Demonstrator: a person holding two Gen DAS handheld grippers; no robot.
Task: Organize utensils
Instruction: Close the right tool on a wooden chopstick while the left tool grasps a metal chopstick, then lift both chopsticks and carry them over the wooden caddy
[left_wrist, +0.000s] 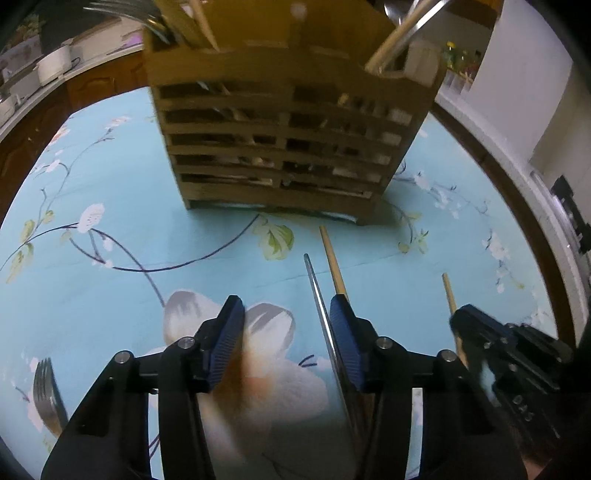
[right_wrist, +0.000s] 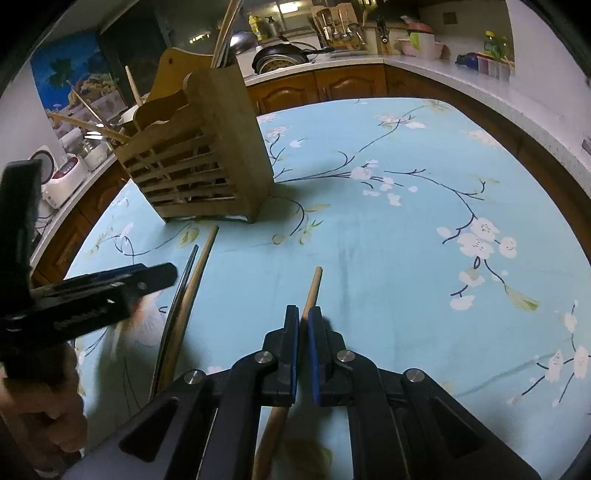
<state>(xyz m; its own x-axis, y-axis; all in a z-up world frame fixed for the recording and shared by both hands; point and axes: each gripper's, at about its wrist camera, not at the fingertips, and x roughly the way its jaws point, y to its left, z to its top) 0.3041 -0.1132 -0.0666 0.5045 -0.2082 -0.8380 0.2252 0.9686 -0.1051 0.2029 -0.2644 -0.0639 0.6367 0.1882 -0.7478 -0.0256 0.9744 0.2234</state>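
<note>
A slatted wooden utensil holder (left_wrist: 284, 122) stands on the blue flowered tablecloth, with forks and wooden handles sticking out; it also shows in the right wrist view (right_wrist: 199, 162). My left gripper (left_wrist: 286, 314) is open, low over the cloth. A metal utensil handle (left_wrist: 319, 306) and a wooden handle (left_wrist: 334, 266) lie by its right finger. My right gripper (right_wrist: 303, 317) is shut on a second wooden-handled utensil (right_wrist: 312, 291); it shows at the right of the left wrist view (left_wrist: 480, 332). The left gripper (right_wrist: 110, 284) shows at the left of the right wrist view.
A fork (left_wrist: 46, 391) lies on the cloth at lower left. The metal and wooden handles lie side by side in the right wrist view (right_wrist: 188, 288). Kitchen counters (right_wrist: 332, 59) with pans and appliances ring the table (right_wrist: 424, 229).
</note>
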